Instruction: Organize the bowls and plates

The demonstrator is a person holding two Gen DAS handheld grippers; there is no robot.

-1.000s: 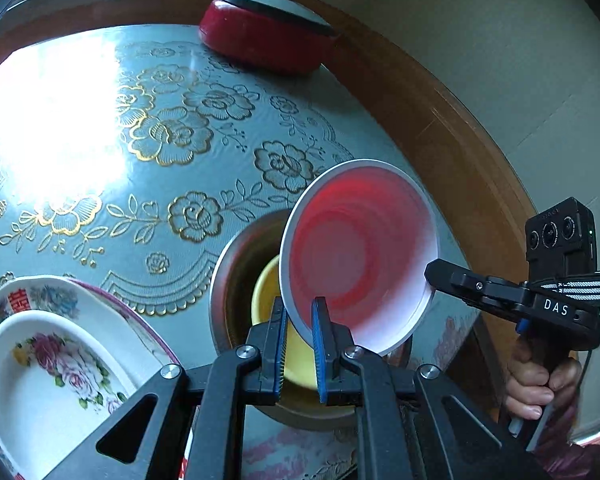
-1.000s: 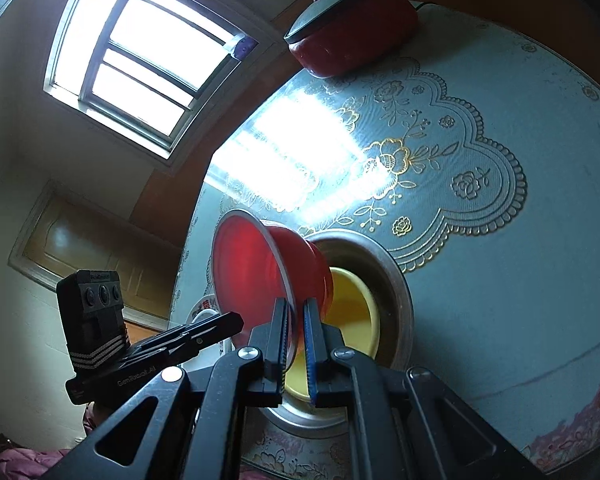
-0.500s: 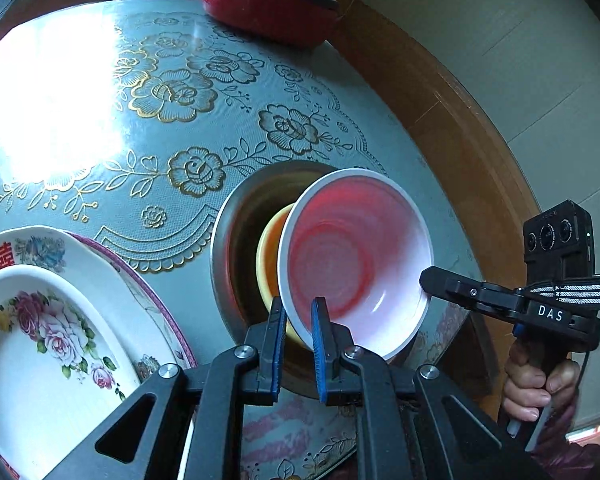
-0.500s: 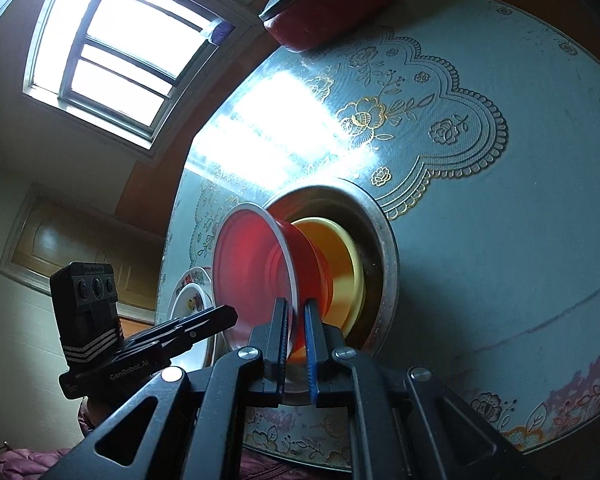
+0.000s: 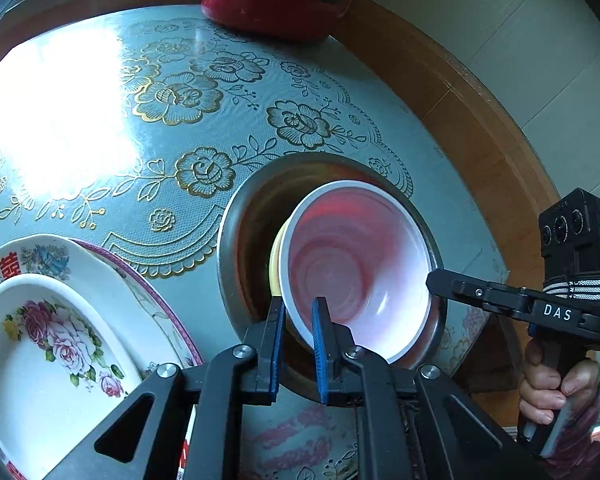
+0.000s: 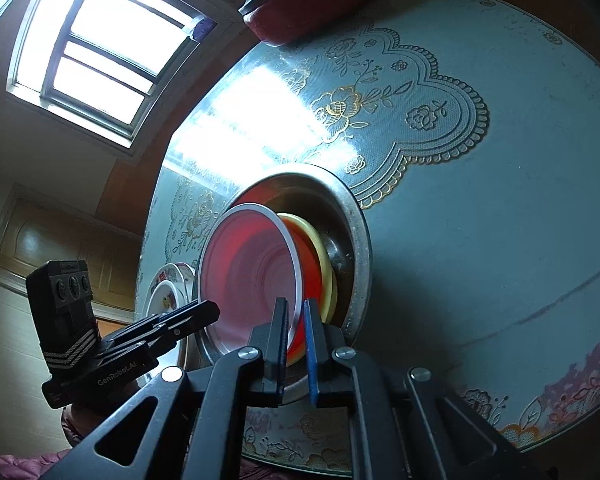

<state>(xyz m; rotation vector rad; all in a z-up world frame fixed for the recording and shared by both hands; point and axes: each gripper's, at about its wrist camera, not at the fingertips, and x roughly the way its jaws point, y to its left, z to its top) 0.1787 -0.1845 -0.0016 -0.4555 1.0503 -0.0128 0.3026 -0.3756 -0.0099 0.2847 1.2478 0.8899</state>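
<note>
A red bowl with a white inside [image 5: 352,264] [image 6: 252,276] sits tilted on a yellow bowl [image 5: 277,264] [image 6: 326,264] inside a steel basin [image 5: 244,216] [image 6: 356,216]. My left gripper [image 5: 298,320] is shut on the red bowl's near rim. My right gripper [image 6: 296,328] is shut on the rim's opposite side; it also shows in the left wrist view [image 5: 440,280]. The left gripper shows in the right wrist view [image 6: 204,312]. Two flowered plates [image 5: 52,344] are stacked at the left.
A red lidded pot [image 5: 272,0] [image 6: 308,4] stands at the table's far edge. The round table [image 5: 100,92] has a blue-grey cloth with gold flowers. A wall is close on the right, a window [image 6: 96,40] beyond the table.
Both grippers have lowered the red bowl from above the basin down onto the yellow bowl inside it. The bowl has tipped closer to level.
</note>
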